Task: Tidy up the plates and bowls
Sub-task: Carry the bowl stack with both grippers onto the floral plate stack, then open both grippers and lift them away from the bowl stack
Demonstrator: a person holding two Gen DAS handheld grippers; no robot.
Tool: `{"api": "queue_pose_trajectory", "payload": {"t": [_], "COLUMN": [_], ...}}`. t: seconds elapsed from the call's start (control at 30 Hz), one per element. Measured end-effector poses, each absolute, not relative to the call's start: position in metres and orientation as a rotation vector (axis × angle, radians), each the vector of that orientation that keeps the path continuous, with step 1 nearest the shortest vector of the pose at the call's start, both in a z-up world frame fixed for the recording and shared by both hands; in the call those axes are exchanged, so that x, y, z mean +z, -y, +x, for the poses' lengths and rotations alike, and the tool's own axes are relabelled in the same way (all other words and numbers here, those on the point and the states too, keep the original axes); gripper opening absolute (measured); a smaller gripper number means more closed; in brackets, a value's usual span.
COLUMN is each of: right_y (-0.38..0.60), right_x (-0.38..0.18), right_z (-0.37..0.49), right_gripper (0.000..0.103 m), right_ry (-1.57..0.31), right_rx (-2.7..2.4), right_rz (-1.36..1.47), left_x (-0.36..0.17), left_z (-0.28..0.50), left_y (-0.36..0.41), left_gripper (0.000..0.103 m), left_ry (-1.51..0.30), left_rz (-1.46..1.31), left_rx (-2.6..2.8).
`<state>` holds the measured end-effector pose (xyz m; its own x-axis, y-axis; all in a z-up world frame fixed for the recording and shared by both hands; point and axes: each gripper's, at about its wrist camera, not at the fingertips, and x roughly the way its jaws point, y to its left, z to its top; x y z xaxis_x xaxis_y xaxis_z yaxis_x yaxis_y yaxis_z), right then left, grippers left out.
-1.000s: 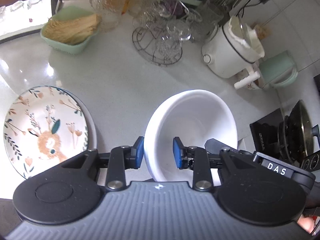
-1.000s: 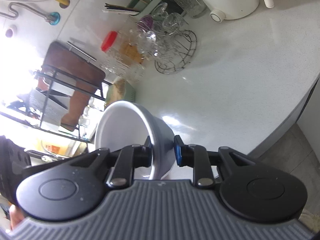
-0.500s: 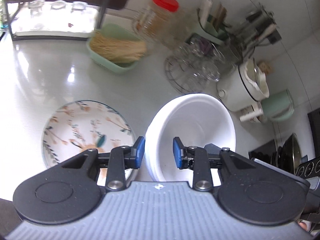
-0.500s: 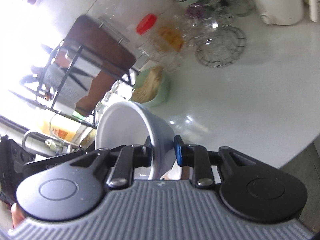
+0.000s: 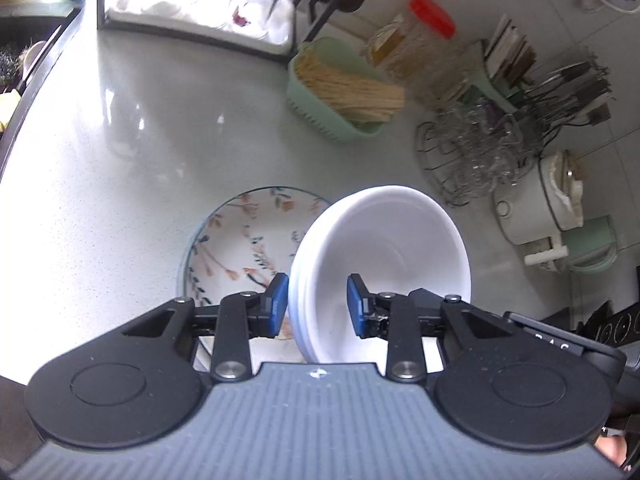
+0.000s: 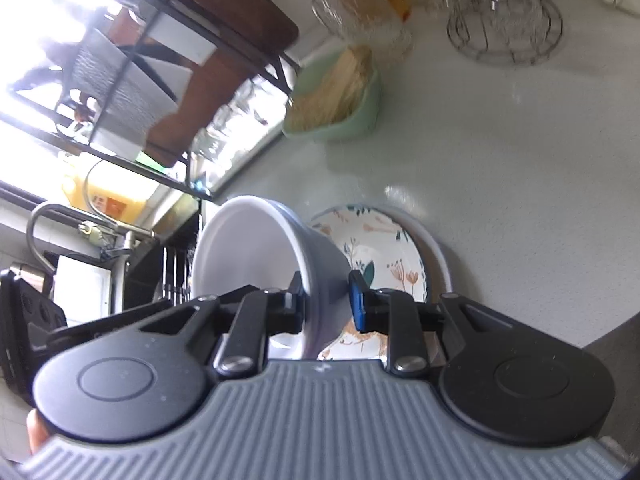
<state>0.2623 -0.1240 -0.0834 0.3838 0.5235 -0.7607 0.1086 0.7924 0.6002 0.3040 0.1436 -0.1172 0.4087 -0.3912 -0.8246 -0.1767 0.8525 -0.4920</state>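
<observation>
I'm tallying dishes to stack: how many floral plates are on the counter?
1. The floral plate lies on the counter behind the white bowl in the left gripper. A plain rim under it may be another plate.

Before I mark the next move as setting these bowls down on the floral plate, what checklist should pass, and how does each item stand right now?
1. Left tool pinches the rim of the white bowls, several nested together: ok.
2. Right tool clamps the wall of the grey bowl: ok.
3. Floral plate holds nothing on the part in view: ok; its near part is hidden.
4. Bowls level for setting down: not ok, both are tilted.
5. Clearance between bowls and plate: cannot tell.
6. Counter around the plate free of obstacles: ok.
</observation>
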Motion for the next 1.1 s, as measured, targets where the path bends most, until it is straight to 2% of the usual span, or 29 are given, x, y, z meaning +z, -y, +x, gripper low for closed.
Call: {"api": "queue_pose_trajectory", "payload": {"t": [0.47, 0.87, 1.1], "right_y": [0.101, 0.091, 0.088], "right_x": [-0.138, -0.139, -0.131], "right_z": [0.282, 0.286, 0.284], "right_gripper": [0.026, 0.026, 0.027], "right_ry": [-1.298, -1.289, -1.254], "right_rx": [0.162, 0.136, 0.107], "right_rz": [0.562, 0.457, 0.401], "left_x": [-0.181, -0.175, -0.167], "left_z": [0.325, 0.34, 0.34], "left_y": [-0.141, -0.135, -0.137], "left_gripper": [0.035, 0.035, 0.052], "left_ry": [-1.253, -1.26, -1.257], "left_rz": [-0.492, -0.445, -0.414], "left_rx": [-0.189, -0.23, -0.276]}}
